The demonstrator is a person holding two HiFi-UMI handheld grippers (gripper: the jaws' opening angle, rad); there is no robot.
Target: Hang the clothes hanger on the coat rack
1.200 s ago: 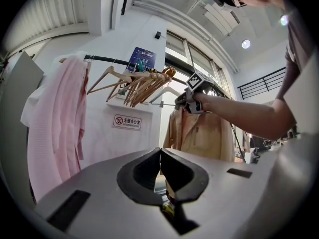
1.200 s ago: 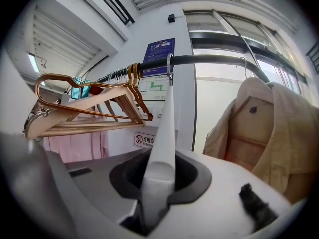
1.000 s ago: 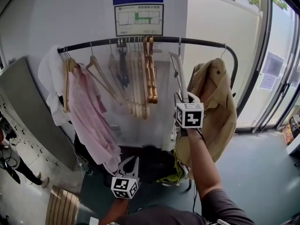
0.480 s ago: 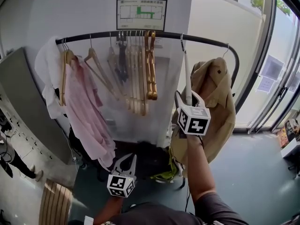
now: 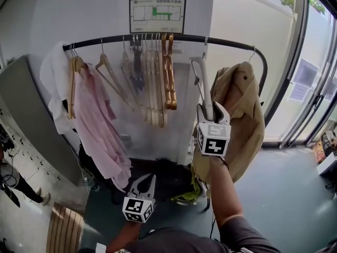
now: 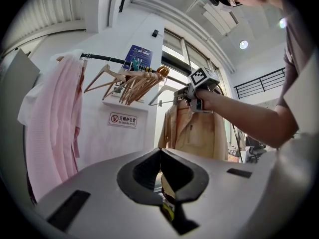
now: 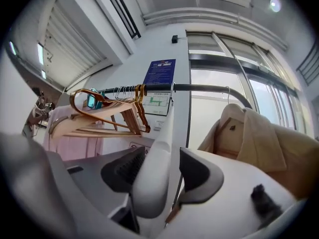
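Note:
A white plastic hanger [image 5: 201, 80] hangs by its hook from the black rack rod [image 5: 226, 41], between the wooden hangers [image 5: 158, 83] and a beige coat [image 5: 239, 115]. My right gripper [image 5: 210, 109] is raised level at the hanger's lower end. In the right gripper view the hanger [image 7: 167, 133] stands between the jaws of this gripper [image 7: 164, 158], which are opening, with a gap at the right pad. My left gripper [image 5: 143, 181] hangs low and apart from the rack. In its own view this gripper [image 6: 160, 151] is shut on nothing.
A pink shirt [image 5: 97, 125] and a white garment [image 5: 55, 83] hang at the rod's left end. A grey panel [image 5: 31, 120] stands at the left, glass doors [image 5: 310, 88] at the right. Dark bags lie on the floor under the rack [image 5: 163, 178]. Wooden slats [image 5: 63, 228] lie bottom left.
The white hanger swung edge-on half a second ago and now hangs slanted again, its hook on the rod. My right gripper shifted slightly sideways around it. The left gripper stayed low.

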